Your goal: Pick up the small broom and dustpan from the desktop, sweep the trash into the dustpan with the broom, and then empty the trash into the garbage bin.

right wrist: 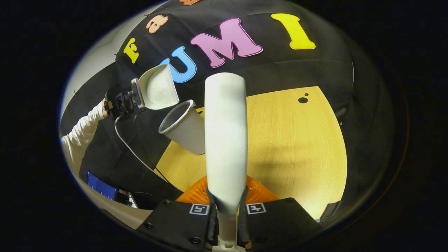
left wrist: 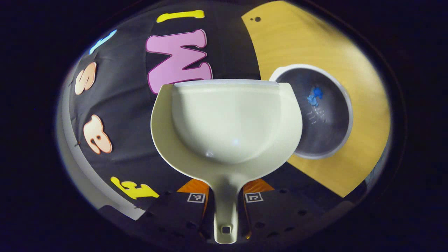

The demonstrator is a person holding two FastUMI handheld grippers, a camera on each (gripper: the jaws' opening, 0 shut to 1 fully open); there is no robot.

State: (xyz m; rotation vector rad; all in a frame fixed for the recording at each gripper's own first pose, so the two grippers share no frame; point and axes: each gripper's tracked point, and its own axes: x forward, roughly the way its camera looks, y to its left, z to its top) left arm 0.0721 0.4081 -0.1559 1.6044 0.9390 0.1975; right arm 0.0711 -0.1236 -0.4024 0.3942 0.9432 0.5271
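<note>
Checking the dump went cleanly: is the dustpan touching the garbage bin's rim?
Apart. The right gripper view shows the dustpan held tilted above the garbage bin, with dark wall visible between the pan's lower edge and the bin's rim.

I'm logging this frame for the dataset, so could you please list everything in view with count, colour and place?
dustpan: 1, pale cream, held up beside the bin, looks empty
broom: 1, white, upright over the desktop
garbage bin: 1, grey, on the desktop
trash: blue bits, inside the bin
desktop: 1, light wood
left gripper: shut on the dustpan handle
right gripper: shut on the broom
sleeve: 1, white, behind the left gripper
</note>
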